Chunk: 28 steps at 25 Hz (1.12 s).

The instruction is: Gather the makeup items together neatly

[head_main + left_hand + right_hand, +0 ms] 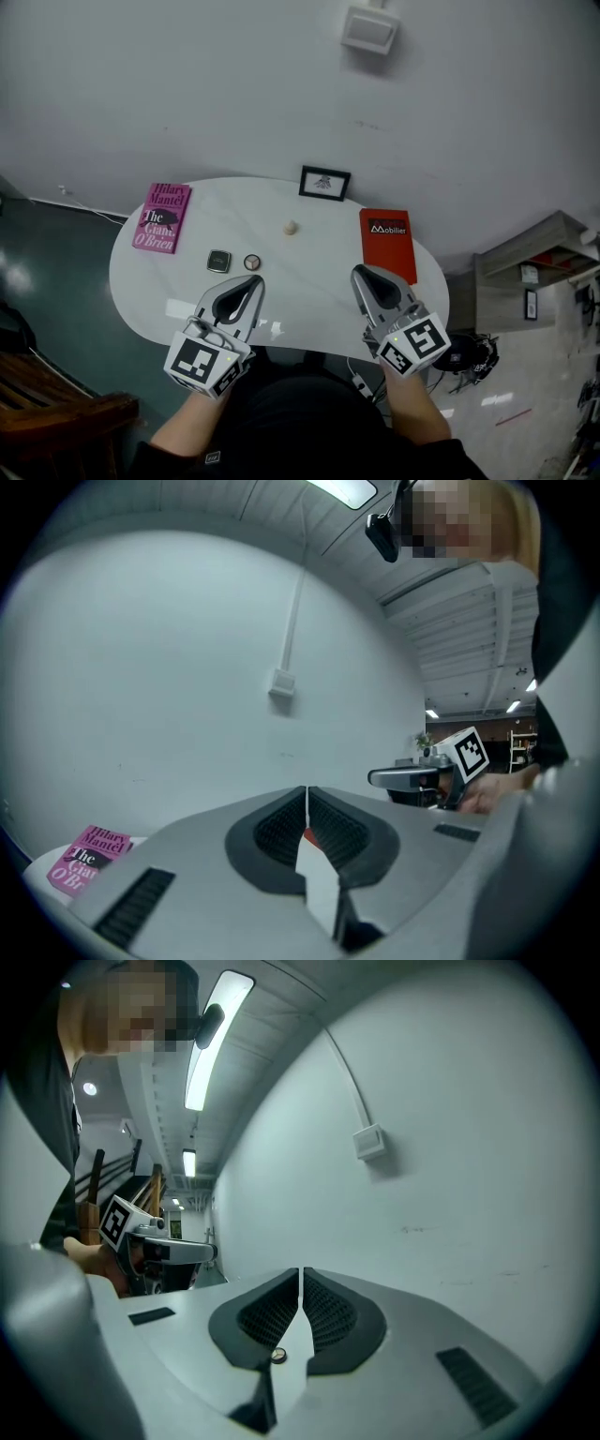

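Observation:
On the white oval table (pixel 309 300) lie three small makeup items: a black square compact (pixel 218 260), a round compact (pixel 251 262) beside it, and a beige sponge-like piece (pixel 292 227) farther back. My left gripper (pixel 255 280) hovers over the near edge just right of the round compact, jaws shut and empty. My right gripper (pixel 359 272) is held level near the red book, also shut with nothing in it. In the left gripper view the left gripper's jaws (pixel 307 794) meet at the tips. In the right gripper view the right gripper (pixel 300 1274) is closed, and the round compact (pixel 277 1356) shows below it.
A pink book (pixel 162 217) lies at the table's left end and a red book (pixel 387 244) at its right. A small framed picture (pixel 324 183) stands at the back by the white wall. A wooden chair (pixel 56 412) is at the lower left and a grey shelf (pixel 553 246) at the right.

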{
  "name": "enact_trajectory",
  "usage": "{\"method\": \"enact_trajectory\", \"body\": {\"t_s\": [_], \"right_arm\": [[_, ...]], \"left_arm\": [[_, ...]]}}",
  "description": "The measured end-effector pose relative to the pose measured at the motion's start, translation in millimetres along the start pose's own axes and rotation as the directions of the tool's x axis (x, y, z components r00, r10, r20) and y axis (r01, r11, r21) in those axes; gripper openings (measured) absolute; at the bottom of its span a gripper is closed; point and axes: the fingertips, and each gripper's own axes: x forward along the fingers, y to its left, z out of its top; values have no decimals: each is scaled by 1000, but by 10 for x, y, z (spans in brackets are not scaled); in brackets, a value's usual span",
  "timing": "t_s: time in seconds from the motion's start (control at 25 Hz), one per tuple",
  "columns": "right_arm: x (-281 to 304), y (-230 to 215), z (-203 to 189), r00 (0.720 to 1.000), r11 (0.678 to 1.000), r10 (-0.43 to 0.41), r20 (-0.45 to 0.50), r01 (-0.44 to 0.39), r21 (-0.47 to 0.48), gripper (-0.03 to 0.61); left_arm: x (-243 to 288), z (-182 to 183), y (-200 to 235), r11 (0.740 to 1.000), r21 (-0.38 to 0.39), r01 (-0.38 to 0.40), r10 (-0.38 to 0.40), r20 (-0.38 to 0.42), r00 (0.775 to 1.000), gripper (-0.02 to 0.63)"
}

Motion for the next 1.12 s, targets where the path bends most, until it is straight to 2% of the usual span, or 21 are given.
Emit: {"method": "enact_trajectory", "body": {"t_s": [0.28, 0.32, 0.4, 0.56, 0.76, 0.88, 1.12], "right_arm": [[-371, -166, 53, 997, 997, 77, 16, -77, 1, 38], [-373, -182, 55, 996, 996, 84, 15, -84, 3, 38], [-346, -201, 23, 995, 995, 97, 6, -97, 13, 38], [-237, -232, -126, 995, 995, 96, -40, -96, 12, 38], [-52, -239, -464, 989, 995, 92, -115, -87, 52, 39], [90, -261, -693, 984, 992, 92, -156, -76, 101, 40], [239, -252, -1007, 974, 986, 94, -208, -63, 154, 40]], "left_arm": [[384, -54, -220, 998, 16, -56, 56, 0, 998, 21], [426, -64, -207, 998, 16, -67, 67, 3, 998, 29], [508, -128, -151, 995, 28, -91, 92, -6, 996, 92], [733, -397, 85, 990, 70, -125, 130, -60, 990, 107], [1136, -801, 420, 996, 57, -71, 77, -116, 990, 121], [1376, -1093, 635, 995, 84, -49, 62, -162, 985, 132], [1860, -1786, 1010, 993, 115, 4, 33, -316, 948, 188]]}}
